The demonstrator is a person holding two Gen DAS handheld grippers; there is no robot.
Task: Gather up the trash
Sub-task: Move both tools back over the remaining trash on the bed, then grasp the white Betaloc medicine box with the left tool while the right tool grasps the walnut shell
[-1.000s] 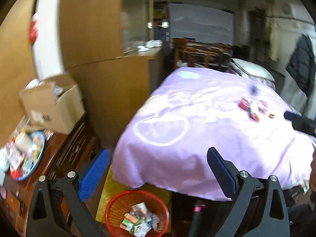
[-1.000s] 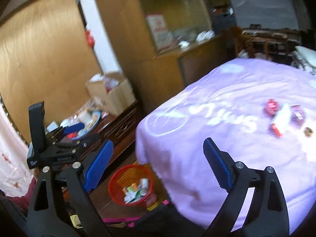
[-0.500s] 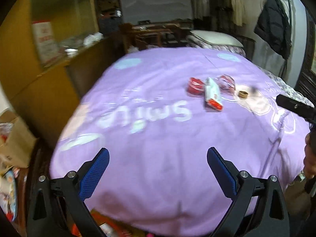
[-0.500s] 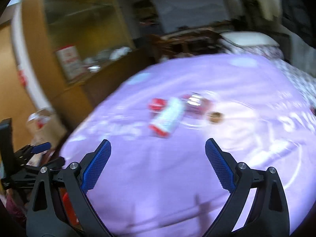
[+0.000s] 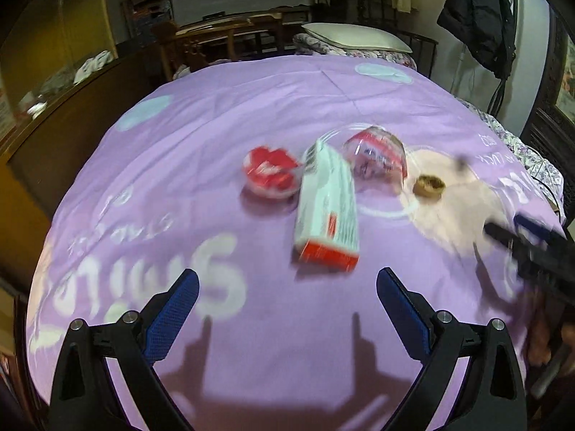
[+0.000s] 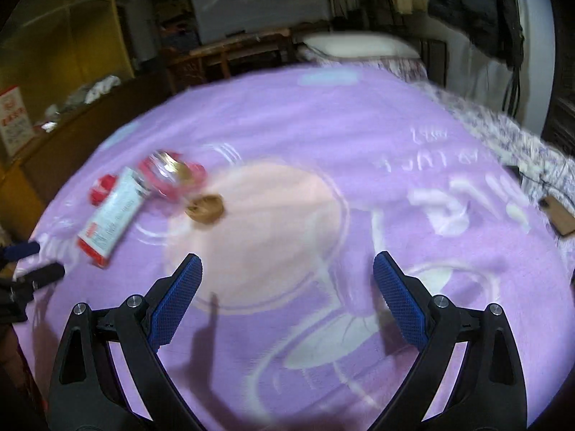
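On the purple bedspread (image 5: 201, 151) lies a cluster of trash: a white carton with a red end (image 5: 329, 208), a crumpled red wrapper (image 5: 269, 172), a clear plastic package with red print (image 5: 377, 158) and a small brown cap (image 5: 427, 186). My left gripper (image 5: 287, 298) hovers open just short of the carton. My right gripper (image 6: 287, 287) is open over the pink patch of the bedspread, with the carton (image 6: 111, 215), the plastic package (image 6: 169, 176) and the brown cap (image 6: 205, 210) to its upper left. Nothing is held.
A pillow (image 5: 355, 37) and wooden furniture (image 5: 230, 36) stand beyond the bed's far end. A dark jacket (image 5: 481, 14) hangs at the right. A phone (image 6: 560, 215) lies at the bed's right edge. A cabinet (image 5: 54, 82) runs along the left.
Both grippers have swung away from the red bin on the floor and moved over the bed, closer to the trash. Both stay open and empty.
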